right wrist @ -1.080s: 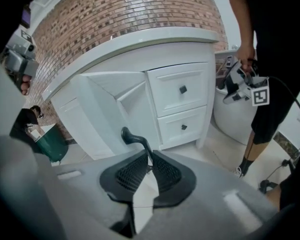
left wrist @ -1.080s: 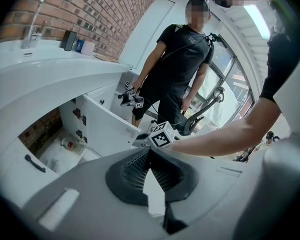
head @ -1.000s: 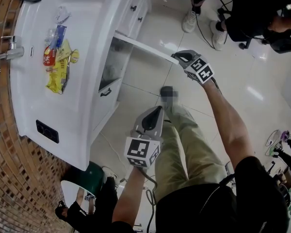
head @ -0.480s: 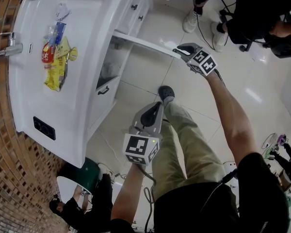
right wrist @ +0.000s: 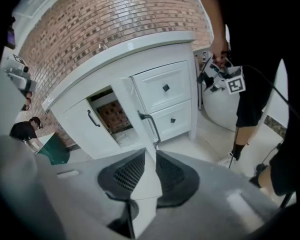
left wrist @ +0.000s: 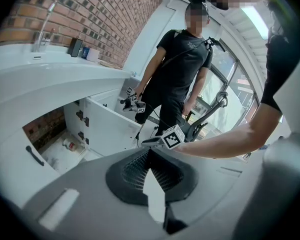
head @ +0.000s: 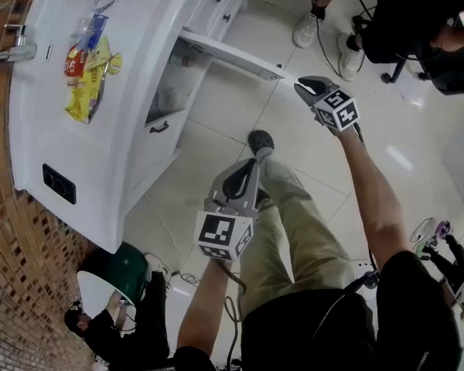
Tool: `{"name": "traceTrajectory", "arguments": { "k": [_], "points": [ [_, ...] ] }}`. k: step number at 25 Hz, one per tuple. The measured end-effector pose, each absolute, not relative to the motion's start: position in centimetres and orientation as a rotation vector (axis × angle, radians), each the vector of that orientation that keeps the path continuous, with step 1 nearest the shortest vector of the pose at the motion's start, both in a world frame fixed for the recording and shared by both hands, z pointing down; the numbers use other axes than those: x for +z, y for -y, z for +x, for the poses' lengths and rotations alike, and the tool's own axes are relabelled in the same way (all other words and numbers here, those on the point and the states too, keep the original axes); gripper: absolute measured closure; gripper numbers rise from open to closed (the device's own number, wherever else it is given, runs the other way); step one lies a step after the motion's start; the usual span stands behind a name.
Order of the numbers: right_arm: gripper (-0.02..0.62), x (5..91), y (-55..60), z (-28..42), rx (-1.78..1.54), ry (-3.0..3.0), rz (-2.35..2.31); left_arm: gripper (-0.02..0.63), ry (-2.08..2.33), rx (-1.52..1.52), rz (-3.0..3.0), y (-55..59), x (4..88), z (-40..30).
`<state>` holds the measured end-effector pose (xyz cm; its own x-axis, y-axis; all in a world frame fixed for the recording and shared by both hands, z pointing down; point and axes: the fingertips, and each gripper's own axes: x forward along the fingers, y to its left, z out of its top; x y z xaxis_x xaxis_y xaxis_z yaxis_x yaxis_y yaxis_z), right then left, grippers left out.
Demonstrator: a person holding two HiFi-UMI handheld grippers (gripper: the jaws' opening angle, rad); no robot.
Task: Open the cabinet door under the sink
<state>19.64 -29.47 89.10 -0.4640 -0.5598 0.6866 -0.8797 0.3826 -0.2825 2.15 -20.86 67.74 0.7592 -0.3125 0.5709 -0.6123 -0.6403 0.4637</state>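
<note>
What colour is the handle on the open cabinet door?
The handle is black, clearest in the right gripper view.

White cabinet door (head: 232, 55) swung open.

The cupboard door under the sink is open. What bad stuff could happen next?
1. The white cabinet door with the black bar handle stands open, sticking out over the floor. The right gripper sits just off its free edge. Its jaws have just been opening, with nothing between them, so the door is loose and a nudge may swing it.
2. The person's grey shoe is near the door's path; stepping forward could bump it.
</note>
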Motion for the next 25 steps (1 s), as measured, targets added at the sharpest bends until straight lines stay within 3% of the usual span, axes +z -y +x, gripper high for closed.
{"name": "traceTrajectory", "arguments": {
  "k": [3,4,5,10,17,25],
  "points": [
    [0.552,87.2,25.6,19.0,0.869,2.15,1.267,0.591,0.704,0.562,2.293,18.7,67.5,1.3],
    [0.598,86.8,24.2,18.5,0.87,2.14,1.26,0.591,0.714,0.547,2.292,17.9,67.4,1.0],
    [0.603,86.3,22.7,17.9,0.872,2.135,1.246,0.591,0.728,0.529,2.29,17.0,67.2,0.6],
    [0.603,81.0,15.9,13.0,0.833,2.197,1.197,0.591,0.789,0.47,2.295,10.9,64.4,-2.2],
    [0.604,67.5,5.5,5.8,0.628,2.391,1.092,0.591,0.866,0.421,2.291,-0.1,57.3,-7.1],
    [0.604,54.7,-8.1,4.4,0.457,2.432,1.162,0.591,0.957,0.389,2.277,-10.7,49.9,-10.6]
  ]
}}
